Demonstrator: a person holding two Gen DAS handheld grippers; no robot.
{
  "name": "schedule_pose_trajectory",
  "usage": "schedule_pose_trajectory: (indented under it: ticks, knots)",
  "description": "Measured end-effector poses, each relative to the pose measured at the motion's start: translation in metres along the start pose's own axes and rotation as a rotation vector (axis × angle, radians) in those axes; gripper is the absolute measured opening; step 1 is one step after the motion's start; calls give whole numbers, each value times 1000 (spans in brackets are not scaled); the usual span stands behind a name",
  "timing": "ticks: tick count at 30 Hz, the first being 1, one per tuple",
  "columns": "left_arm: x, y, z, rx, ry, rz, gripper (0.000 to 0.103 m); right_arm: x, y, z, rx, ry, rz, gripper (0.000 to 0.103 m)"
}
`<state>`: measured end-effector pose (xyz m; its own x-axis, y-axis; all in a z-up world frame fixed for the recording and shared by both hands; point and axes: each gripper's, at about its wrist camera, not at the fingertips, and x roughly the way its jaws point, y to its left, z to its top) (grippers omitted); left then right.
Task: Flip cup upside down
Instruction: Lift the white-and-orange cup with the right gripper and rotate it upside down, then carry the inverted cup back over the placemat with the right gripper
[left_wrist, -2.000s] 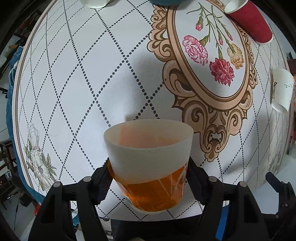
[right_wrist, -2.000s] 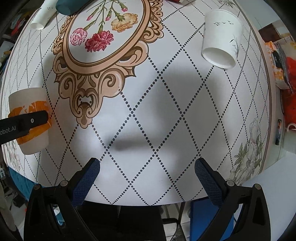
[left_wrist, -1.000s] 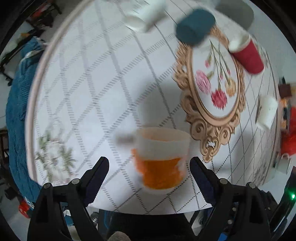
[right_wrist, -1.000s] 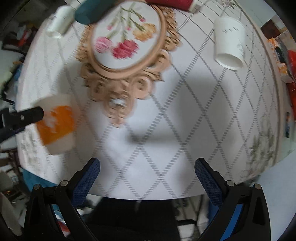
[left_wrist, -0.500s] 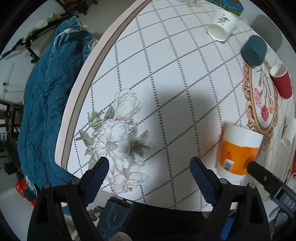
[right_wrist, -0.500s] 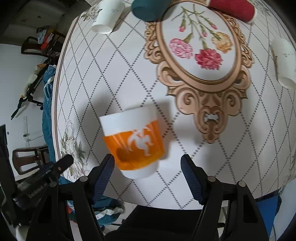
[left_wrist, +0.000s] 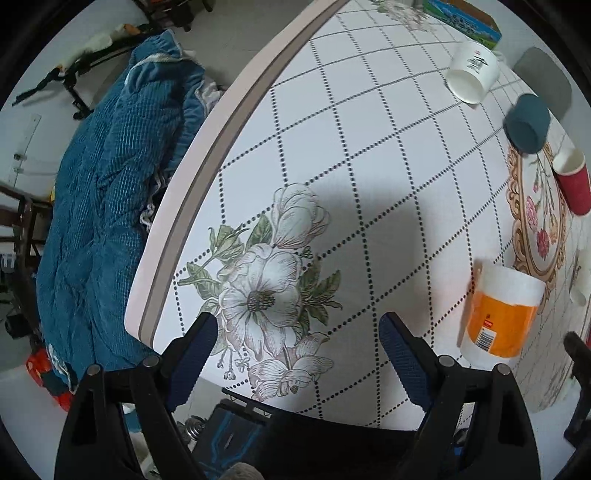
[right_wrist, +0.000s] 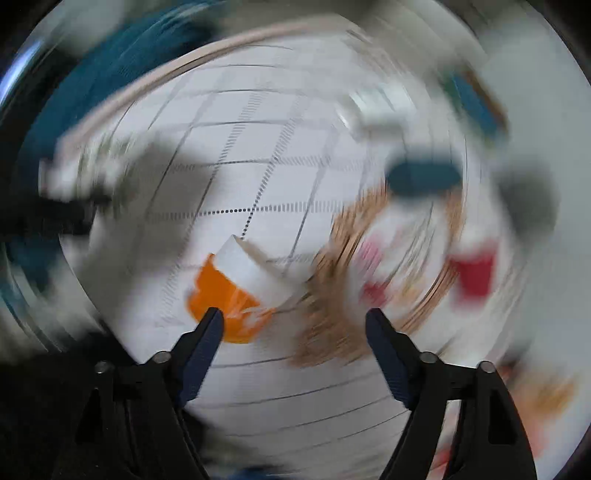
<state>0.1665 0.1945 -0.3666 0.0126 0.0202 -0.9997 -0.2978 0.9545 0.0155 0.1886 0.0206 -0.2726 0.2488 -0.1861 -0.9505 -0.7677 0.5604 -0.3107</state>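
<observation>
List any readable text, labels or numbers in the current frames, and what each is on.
None can be read.
Orange-and-white cup: barcode and small red mark, too small to read.
White paper cup: dark and red print, too small to read.
Green-and-blue box: picture only, no legible words.
Right wrist view: motion-blurred throughout.

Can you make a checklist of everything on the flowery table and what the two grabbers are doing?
Surface: round table with dotted diamond lines and printed flowers.
Job's thing: orange and white cup standing on the table near the front edge; which end is up, cannot tell.
Clutter: white cup, teal cup, red cup, all lying on their sides; colourful box at the far edge.
Grippers: left gripper open, holding nothing; right gripper open, its picture smeared by motion.
Cables: nothing seen.
Surroundings: blue blanket beside the table.
</observation>
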Motion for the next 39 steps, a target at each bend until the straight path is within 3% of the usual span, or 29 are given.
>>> schedule_pose_trajectory:
  ticks: [3, 7, 11, 14, 27, 39]
  knots:
    - [6, 6, 1, -25, 11, -8, 89, -4, 40, 1, -484, -53, -191, 85]
    - [12, 9, 3, -46, 22, -24, 90, 18, 84, -32, -1152, -71, -416, 85]
    - [21, 10, 6, -47, 45, -47, 90, 47, 98, -61, -1553, -58, -514, 85]
    - [28, 8, 8, -35, 60, -41, 90, 67, 98, -76, -1755, -69, -582, 85]
    - [46, 2, 15, -26, 87, -28, 90, 98, 96, -96, -2083, -142, -648, 85]
    - [52, 9, 11, -52, 102, -32, 90, 118, 92, -87, -2211, -175, -666, 85]
